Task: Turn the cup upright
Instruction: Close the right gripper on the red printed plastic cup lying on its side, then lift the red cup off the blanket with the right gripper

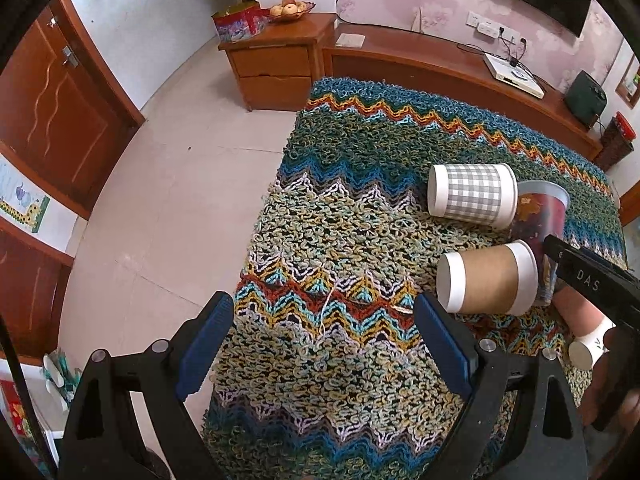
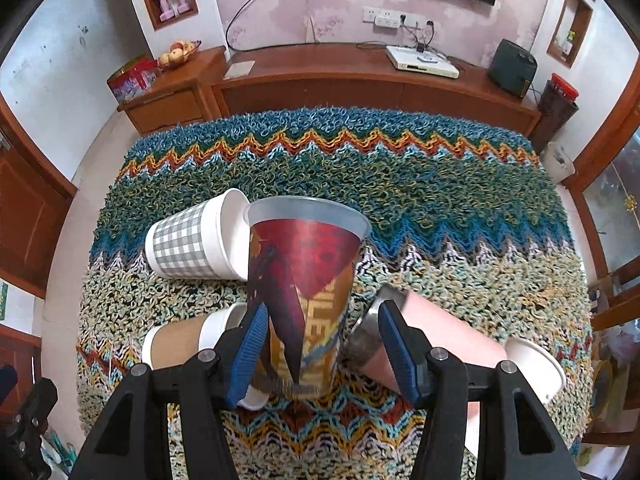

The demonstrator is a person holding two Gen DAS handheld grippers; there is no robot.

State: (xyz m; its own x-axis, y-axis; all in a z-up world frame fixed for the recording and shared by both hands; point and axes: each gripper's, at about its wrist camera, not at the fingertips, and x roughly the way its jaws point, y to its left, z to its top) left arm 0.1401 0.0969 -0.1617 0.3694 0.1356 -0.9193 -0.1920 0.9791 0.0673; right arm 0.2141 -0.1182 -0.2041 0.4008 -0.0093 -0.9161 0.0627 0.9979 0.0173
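A tall red printed plastic cup [image 2: 304, 280] stands with its wide mouth up between the blue pads of my right gripper [image 2: 322, 318], which closes on its lower body; it also shows in the left wrist view [image 1: 544, 216]. A grey checked paper cup [image 2: 196, 240] [image 1: 472, 194], a brown sleeved paper cup [image 2: 180, 338] [image 1: 486, 278] and a pink cup [image 2: 452, 348] [image 1: 580, 320] lie on their sides around it. My left gripper [image 1: 324, 344] is open and empty over the woven cloth, left of the brown cup.
A zigzag woven cloth [image 2: 400, 184] covers the table. A wooden sideboard [image 2: 360, 84] stands behind it with a white box, a dark speaker, a fruit bowl and a red tin. Tiled floor [image 1: 168, 208] lies to the left.
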